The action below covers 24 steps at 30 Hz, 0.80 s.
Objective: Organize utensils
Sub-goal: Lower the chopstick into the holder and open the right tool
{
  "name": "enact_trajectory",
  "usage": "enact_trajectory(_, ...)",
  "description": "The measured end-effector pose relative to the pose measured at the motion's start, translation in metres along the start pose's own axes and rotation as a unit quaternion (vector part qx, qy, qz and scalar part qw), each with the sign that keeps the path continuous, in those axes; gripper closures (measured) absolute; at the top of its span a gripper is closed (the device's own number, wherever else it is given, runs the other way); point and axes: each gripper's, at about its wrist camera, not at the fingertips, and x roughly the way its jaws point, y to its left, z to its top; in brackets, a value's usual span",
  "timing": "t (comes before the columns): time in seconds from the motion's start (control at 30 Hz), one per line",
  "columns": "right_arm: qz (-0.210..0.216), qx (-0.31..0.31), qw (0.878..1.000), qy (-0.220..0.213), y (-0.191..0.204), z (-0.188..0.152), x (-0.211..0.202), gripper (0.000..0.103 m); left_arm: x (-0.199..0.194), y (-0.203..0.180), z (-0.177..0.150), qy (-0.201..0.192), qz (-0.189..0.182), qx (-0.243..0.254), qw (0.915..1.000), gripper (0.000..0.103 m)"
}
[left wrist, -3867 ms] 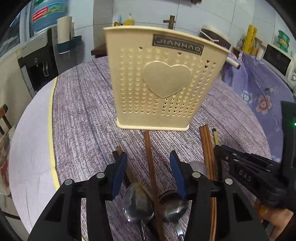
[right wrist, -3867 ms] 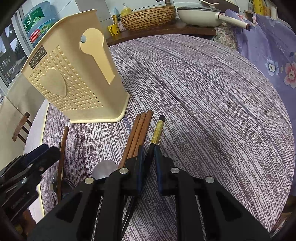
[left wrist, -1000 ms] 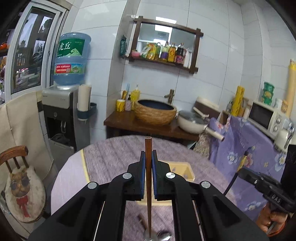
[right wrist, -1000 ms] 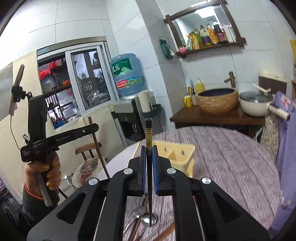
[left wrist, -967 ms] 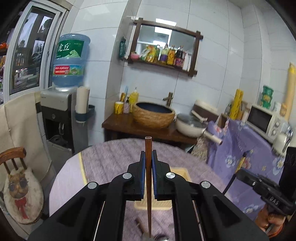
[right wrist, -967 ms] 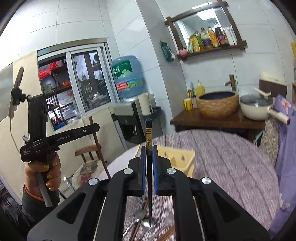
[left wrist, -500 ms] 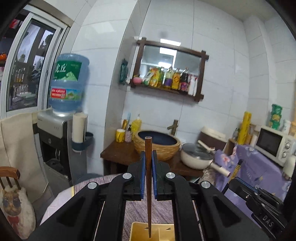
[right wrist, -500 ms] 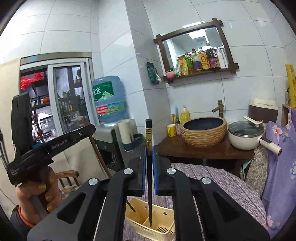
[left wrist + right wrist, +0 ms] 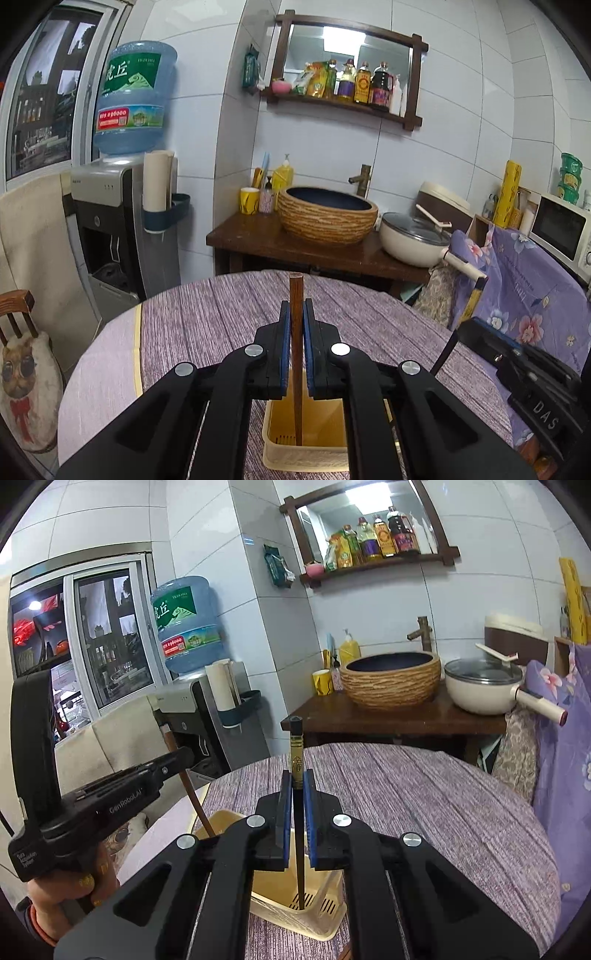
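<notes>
Where visible, hand [image 9: 62,897] beneath left gripper [image 9: 184,757]

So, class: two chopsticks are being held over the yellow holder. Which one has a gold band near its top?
The black chopstick in the right tool. Its dark shaft carries a gold band below the tip, while the chopstick in the left tool is plain brown wood.

Readable lettering
The right gripper [image 9: 532,384] is showing "DAS"; the left gripper [image 9: 110,805] "GenRoboAI", apparently; the water bottle's [image 9: 129,99] red label "96000".
</notes>
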Motion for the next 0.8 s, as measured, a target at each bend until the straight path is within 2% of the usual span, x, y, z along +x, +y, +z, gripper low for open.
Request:
enact_trajectory(0.23, 0.008, 0.006, 1.0, -0.004, 0.001, -0.003, -0.001, 0.095, 0.006, 0.001, -0.006, 0.009, -0.001, 0.005, 0.9999, 0.095)
enact_trajectory(0.27, 0.011, 0.006, 1.0, -0.003, 0.001, -0.004, 0.0, 0.094, 0.006, 0.001, -0.006, 0.012, -0.004, 0.005, 0.9999, 0.09)
enact_trajectory(0.3, 0.011, 0.006, 1.0, -0.002, 0.001, -0.005, -0.001, 0.086, 0.004, 0.001, -0.007, 0.01, -0.005, 0.006, 0.9999, 0.085)
enact_trajectory(0.33, 0.01, 0.007, 1.0, -0.004, 0.001, -0.007, -0.002, 0.071, 0.001, 0.002, -0.007, 0.005, -0.004, 0.007, 1.0, 0.067)
enact_trajectory(0.37, 0.008, 0.01, 1.0, -0.009, 0.0, -0.009, -0.005, 0.061, -0.003, 0.002, -0.008, -0.003, -0.003, 0.007, 1.0, 0.052)
enact_trajectory(0.4, 0.006, 0.012, 1.0, -0.013, 0.0, -0.01, -0.008, 0.052, -0.009, 0.003, -0.009, -0.013, -0.001, 0.006, 0.9999, 0.048)
enact_trajectory(0.5, -0.001, 0.002, 1.0, -0.026, 0.003, -0.014, -0.02, 0.052, -0.025, 0.003, -0.014, -0.027, -0.008, 0.011, 0.9995, 0.043)
enact_trajectory(0.57, -0.005, -0.004, 1.0, -0.029, 0.006, -0.018, -0.03, 0.049, -0.036, 0.003, -0.02, -0.035, -0.008, 0.012, 0.9993, 0.03)
enact_trajectory(0.63, -0.013, -0.012, 0.999, -0.039, 0.01, -0.025, -0.045, 0.036, -0.047, 0.004, -0.027, -0.041, -0.004, 0.009, 0.9991, 0.021)
enact_trajectory(0.8, -0.037, -0.037, 0.998, -0.043, 0.017, -0.045, -0.075, 0.024, -0.067, 0.011, -0.046, -0.027, 0.008, -0.003, 0.9996, 0.009)
